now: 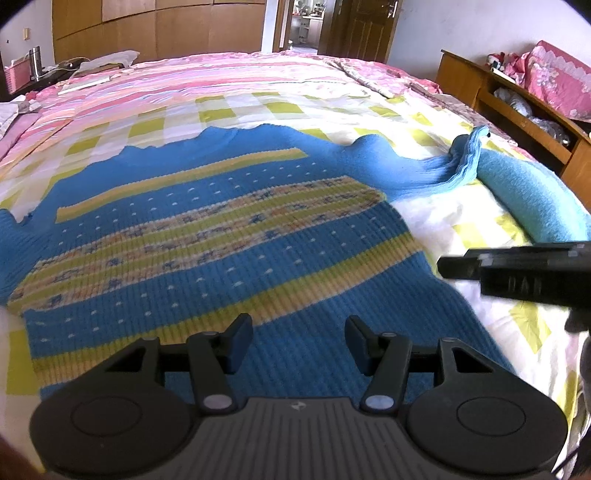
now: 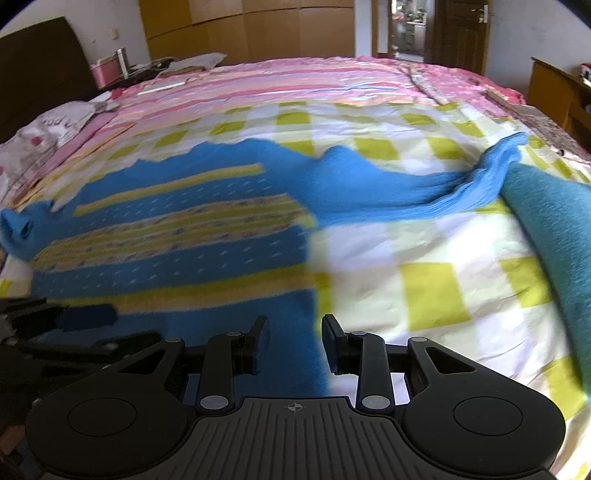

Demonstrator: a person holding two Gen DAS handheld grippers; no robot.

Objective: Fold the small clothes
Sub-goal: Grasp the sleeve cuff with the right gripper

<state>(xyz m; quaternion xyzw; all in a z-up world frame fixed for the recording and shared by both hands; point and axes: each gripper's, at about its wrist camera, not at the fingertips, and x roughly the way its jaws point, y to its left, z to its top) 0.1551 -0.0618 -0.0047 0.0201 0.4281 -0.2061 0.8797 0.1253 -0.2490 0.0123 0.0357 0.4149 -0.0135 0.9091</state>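
Your sweater (image 1: pixel 221 236) lies flat on the checked bedspread (image 2: pixel 424 288).
Both your left gripper (image 1: pixel 297 345) and right gripper (image 2: pixel 294 343) hover part-open over its hem (nothing held).

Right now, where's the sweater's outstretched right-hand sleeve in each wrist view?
Left wrist: sleeve runs from upper centre to the upper right, cuff bunched against the teal towel.
Right wrist: sleeve crosses the upper right, cuff by the same towel.
Shared landmark: the open doorway at top.
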